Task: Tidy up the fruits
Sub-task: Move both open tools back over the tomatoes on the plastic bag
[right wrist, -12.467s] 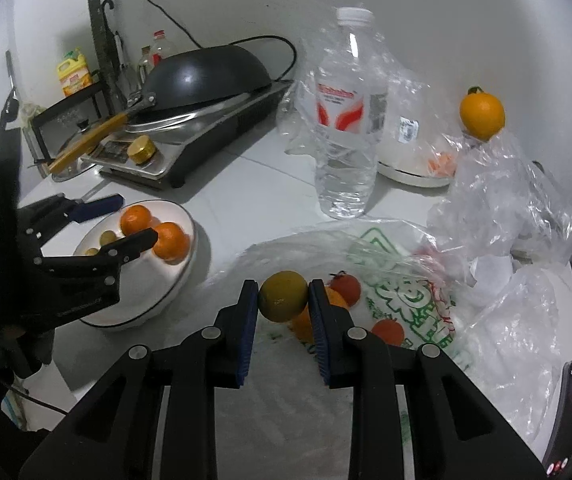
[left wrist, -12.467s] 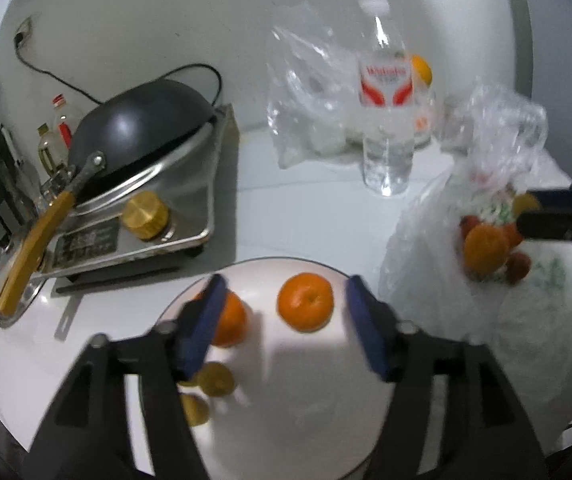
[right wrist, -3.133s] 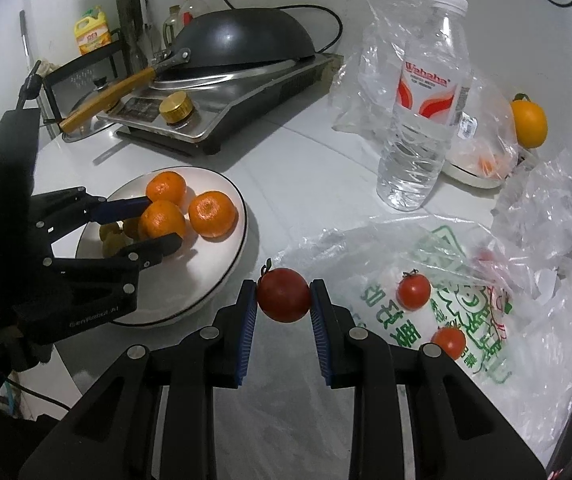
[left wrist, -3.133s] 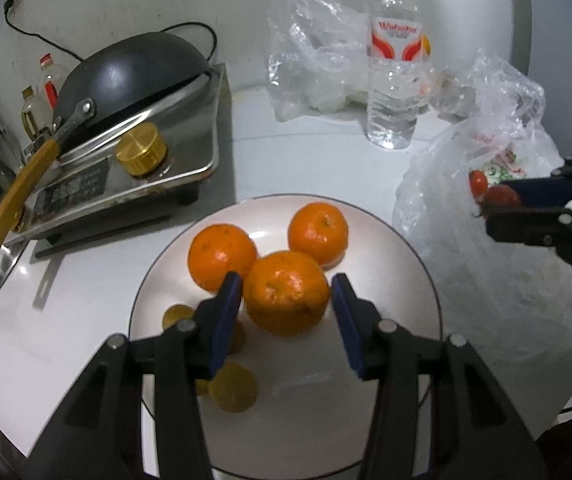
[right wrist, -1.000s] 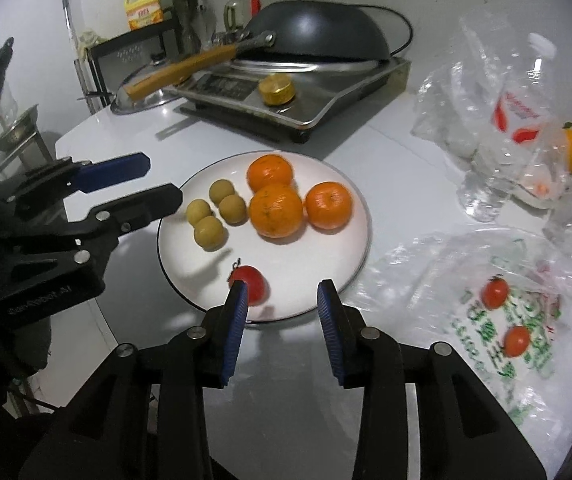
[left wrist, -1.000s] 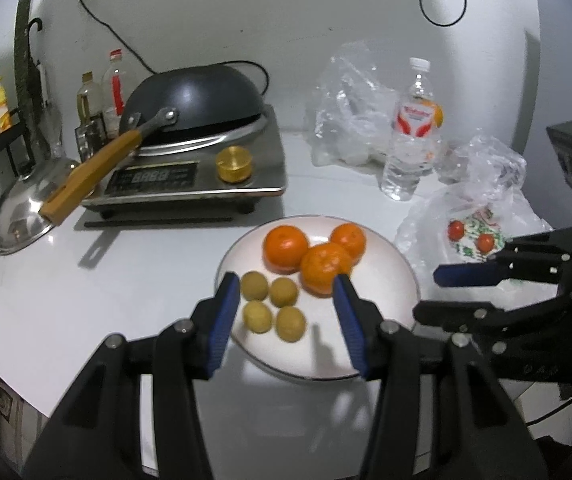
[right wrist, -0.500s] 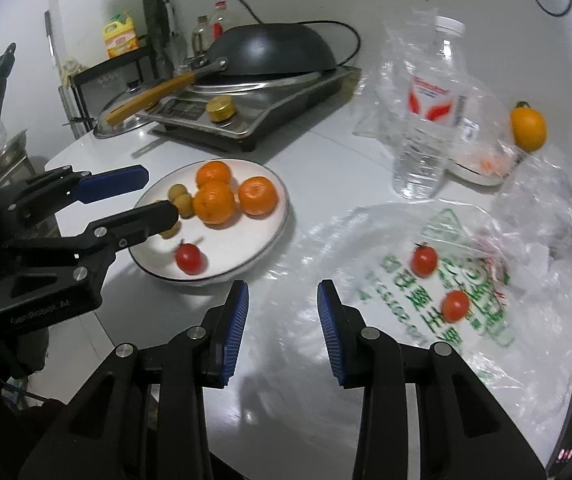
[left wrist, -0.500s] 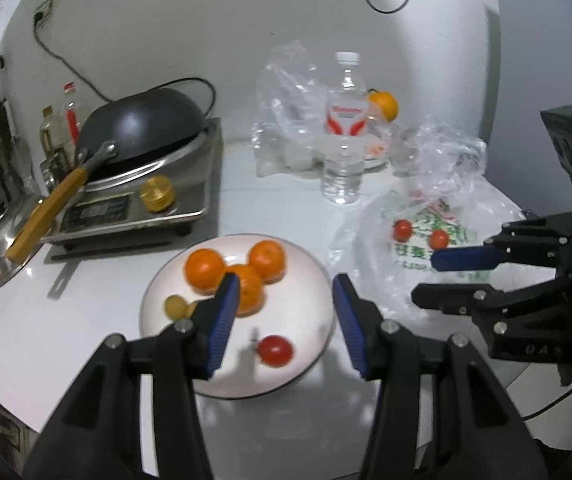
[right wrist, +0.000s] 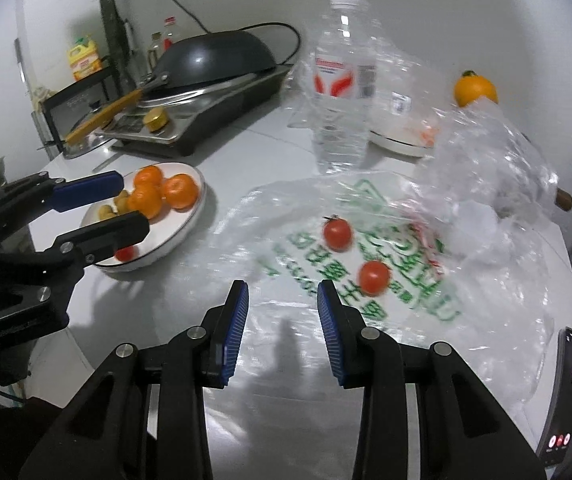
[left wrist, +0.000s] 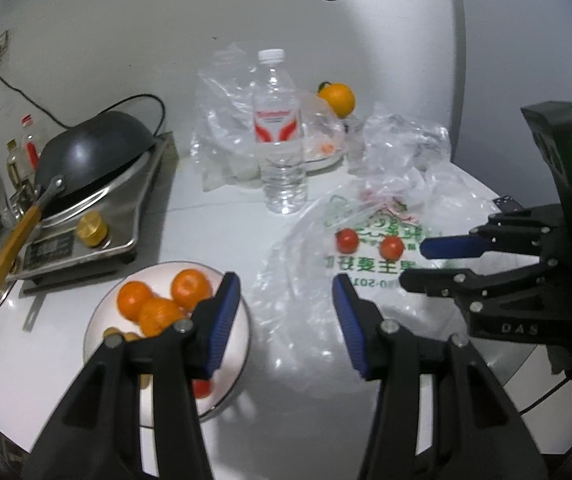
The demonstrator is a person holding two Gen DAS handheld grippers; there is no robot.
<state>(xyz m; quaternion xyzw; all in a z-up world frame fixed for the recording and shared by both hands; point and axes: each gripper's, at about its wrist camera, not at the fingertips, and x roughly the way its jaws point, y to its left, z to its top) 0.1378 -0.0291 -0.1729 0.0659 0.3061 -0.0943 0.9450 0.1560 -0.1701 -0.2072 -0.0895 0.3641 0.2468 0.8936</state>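
**Both Grippers Spread and Empty Above the Table; Fruit Divided Between Plate and Bag**

The left gripper [left wrist: 286,322] was held above the white table [left wrist: 214,224] with its jaws spread wide and nothing between them. Its blue pads [left wrist: 222,320] framed the gap between the plate and the bag. The right gripper [right wrist: 282,326] was likewise spread and empty, held over the near edge of the plastic bag [right wrist: 485,300].

In the left wrist view, the white plate [left wrist: 242,344] lay at 8 o'clock from frame centre, partly behind the left finger. It carried three oranges [left wrist: 154,314] clustered toward its far side, several small yellow-green fruits [right wrist: 120,202] just beside them, and one tomato [left wrist: 202,388] near its front rim. In the right wrist view the plate sat at 9 o'clock, with the left gripper's fingers in front of it.

Two further tomatoes lay on the flattened bag with green print: the farther tomato [right wrist: 337,234] and the nearer tomato [right wrist: 373,278], near each other but apart. From the right gripper they stood at about 1 o'clock.

A water bottle [left wrist: 280,136] stood upright at 12 o'clock beyond the bag. A single orange with a stem [right wrist: 474,89] rested behind it near the wall, at 2 o'clock in the right wrist view. A dark wok [left wrist: 90,156] sat on a metal cooker [left wrist: 126,216] at 10 o'clock. A phone [right wrist: 565,392] lay at the table edge at 4 o'clock in the right wrist view.
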